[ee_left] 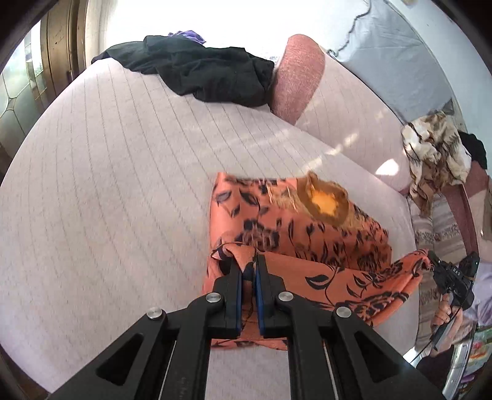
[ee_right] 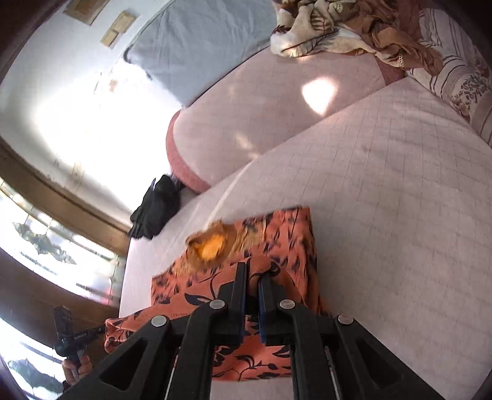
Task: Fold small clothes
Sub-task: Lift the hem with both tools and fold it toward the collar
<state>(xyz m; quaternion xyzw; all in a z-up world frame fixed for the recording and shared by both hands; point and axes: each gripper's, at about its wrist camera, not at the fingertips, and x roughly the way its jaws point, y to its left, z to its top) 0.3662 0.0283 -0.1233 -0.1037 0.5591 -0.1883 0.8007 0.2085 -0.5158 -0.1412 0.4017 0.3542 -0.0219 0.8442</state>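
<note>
Here both the left gripper (ee_left: 248,261) and right gripper (ee_right: 252,270) clamp the orange garment (ee_left: 307,240); only the right wrist view shows the striped pillow (ee_right: 455,61).

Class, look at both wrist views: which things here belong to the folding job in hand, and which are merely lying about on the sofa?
In the job:
- orange garment with black leaf print, pinched at two corners
- left gripper, shut on it
- right gripper, shut on it

Lying about:
- crumpled black garment
- beige and brown patterned cloth
- pink sofa bolster
</note>
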